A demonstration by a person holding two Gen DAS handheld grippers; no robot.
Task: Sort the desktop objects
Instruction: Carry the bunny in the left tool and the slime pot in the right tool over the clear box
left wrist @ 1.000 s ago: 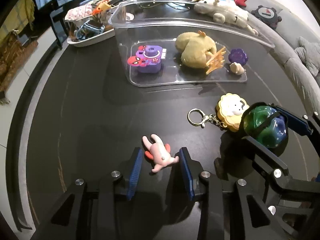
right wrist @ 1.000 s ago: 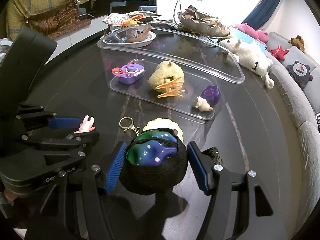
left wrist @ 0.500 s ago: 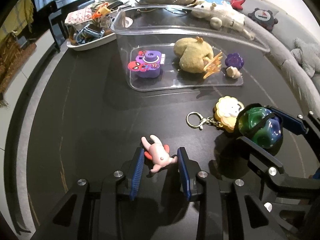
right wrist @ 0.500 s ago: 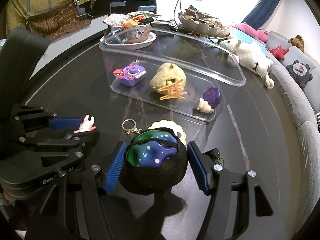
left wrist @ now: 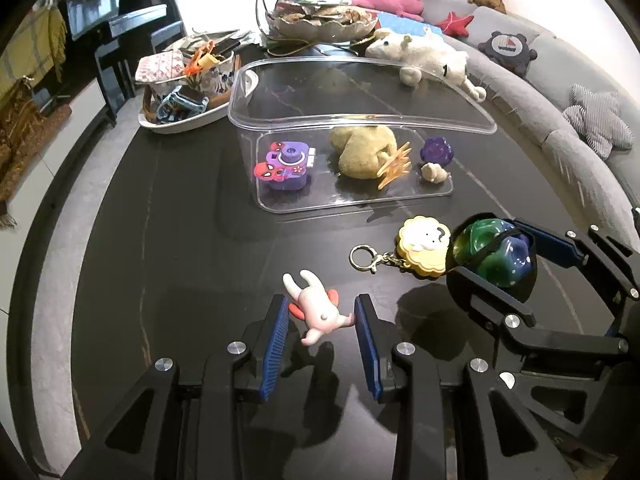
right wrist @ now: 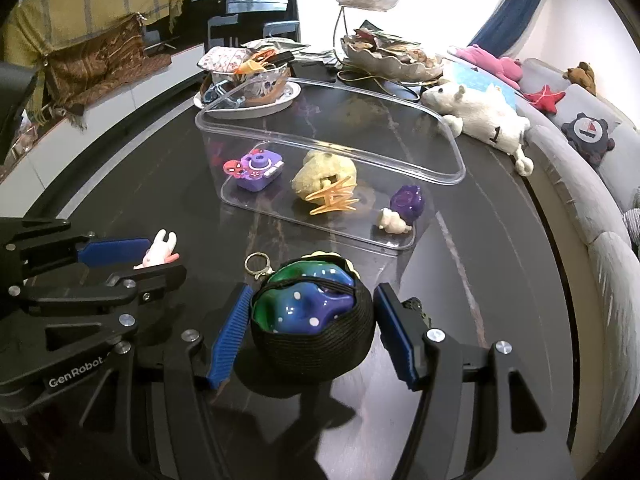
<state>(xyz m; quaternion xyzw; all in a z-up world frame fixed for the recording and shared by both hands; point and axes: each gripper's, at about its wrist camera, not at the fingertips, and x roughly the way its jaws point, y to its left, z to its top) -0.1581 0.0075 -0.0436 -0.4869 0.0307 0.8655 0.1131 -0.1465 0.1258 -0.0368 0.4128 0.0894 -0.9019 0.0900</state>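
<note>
My left gripper point(left wrist: 320, 302) is shut on a small pink rabbit toy point(left wrist: 316, 310), held slightly above the dark table with its shadow below. In the right wrist view the left gripper point(right wrist: 160, 260) sits at the left with the rabbit point(right wrist: 160, 248) showing between its fingers. My right gripper point(right wrist: 312, 308) is shut on a green and blue ball in a black net point(right wrist: 308, 312); both blue pads touch its sides. A yellow cookie keychain point(left wrist: 424, 246) lies just beyond the ball point(left wrist: 496, 254). Farther back stands a clear plastic box point(left wrist: 360, 122).
The box holds a purple camera toy point(left wrist: 286, 164), a yellow plush point(left wrist: 362, 152), an orange clip point(left wrist: 396, 166) and a purple flower point(left wrist: 436, 150). A plate of clutter point(left wrist: 182, 92) is back left, a white plush lamb point(left wrist: 424, 54) back right, a grey sofa point(left wrist: 560, 128) right.
My left gripper has risen with the pink rabbit in it, so the table looks farther away. The right gripper and its ball have stayed put.
</note>
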